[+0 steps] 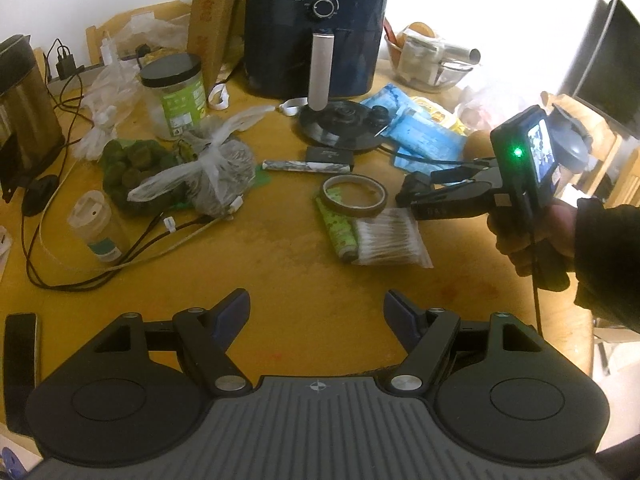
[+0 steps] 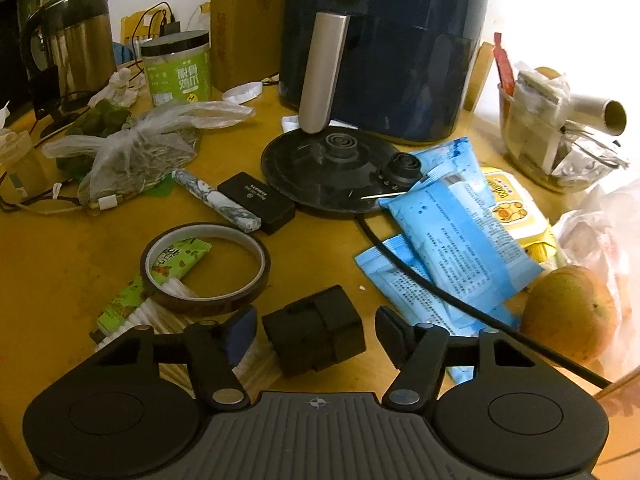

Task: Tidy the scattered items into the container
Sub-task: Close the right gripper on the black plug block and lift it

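**Black block sits between the right gripper's spread fingers**

While both grippers hang over the cluttered yellow table [image 1: 248, 264], neither one is pinching anything. Taking the tape ring [image 2: 205, 266] as the landmark: the right gripper [image 2: 316, 330] is just on the near side of it, fingers spread wide, with a small black block [image 2: 314, 330] lying on the table between them; whether the pads touch it cannot be told. The left gripper [image 1: 316, 314] is well to the near side of the ring, its fingers also spread, over bare tabletop.

Under the ring's near-left edge lie a green packet [image 2: 160, 276] and a bag of cotton swabs [image 1: 386, 236]. Just beyond the ring are a patterned stick [image 2: 216, 200] and a flat black box [image 2: 256, 202], lying side by side. To the ring's right, blue packets [image 2: 452, 232] overlap, crossed by a black cable [image 2: 460, 304], with a round fruit [image 2: 568, 314] past them.

Farther beyond the ring stands a dark blue air fryer [image 2: 384, 48], a black kettle base [image 2: 324, 168] in front of it. Far right of the ring, a glass bowl [image 2: 560, 140] holds packets and a roll.
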Demonstrator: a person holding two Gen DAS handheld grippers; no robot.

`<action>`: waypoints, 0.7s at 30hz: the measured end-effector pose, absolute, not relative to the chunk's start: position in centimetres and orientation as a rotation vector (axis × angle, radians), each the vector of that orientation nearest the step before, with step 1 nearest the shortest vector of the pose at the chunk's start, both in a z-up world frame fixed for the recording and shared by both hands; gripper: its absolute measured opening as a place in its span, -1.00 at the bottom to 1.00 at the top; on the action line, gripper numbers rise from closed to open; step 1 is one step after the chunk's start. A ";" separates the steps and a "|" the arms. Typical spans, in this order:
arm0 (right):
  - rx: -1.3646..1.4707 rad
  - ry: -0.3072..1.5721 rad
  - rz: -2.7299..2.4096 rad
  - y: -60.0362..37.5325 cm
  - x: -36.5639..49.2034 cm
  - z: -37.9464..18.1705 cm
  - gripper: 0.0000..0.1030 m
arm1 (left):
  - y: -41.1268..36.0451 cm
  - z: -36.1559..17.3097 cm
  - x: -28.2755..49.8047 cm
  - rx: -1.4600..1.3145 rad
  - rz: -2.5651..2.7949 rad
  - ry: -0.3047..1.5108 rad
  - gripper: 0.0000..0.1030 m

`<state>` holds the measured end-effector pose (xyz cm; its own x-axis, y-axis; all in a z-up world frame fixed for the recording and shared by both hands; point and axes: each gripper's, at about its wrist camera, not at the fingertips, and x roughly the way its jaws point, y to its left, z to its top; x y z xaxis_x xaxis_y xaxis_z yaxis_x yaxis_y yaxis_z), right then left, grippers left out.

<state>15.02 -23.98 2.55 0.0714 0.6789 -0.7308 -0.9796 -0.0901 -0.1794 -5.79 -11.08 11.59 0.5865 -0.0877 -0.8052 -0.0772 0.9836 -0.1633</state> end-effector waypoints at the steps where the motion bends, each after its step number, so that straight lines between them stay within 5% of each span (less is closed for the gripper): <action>1: -0.807 0.488 1.480 -24.0 15.0 2.5 0.21 | -11.1 11.6 -5.8 -0.189 -0.006 0.946 0.42; 21: -0.813 0.500 1.430 -24.7 15.3 2.8 0.13 | -11.7 11.9 -5.6 -0.177 -0.002 0.936 0.42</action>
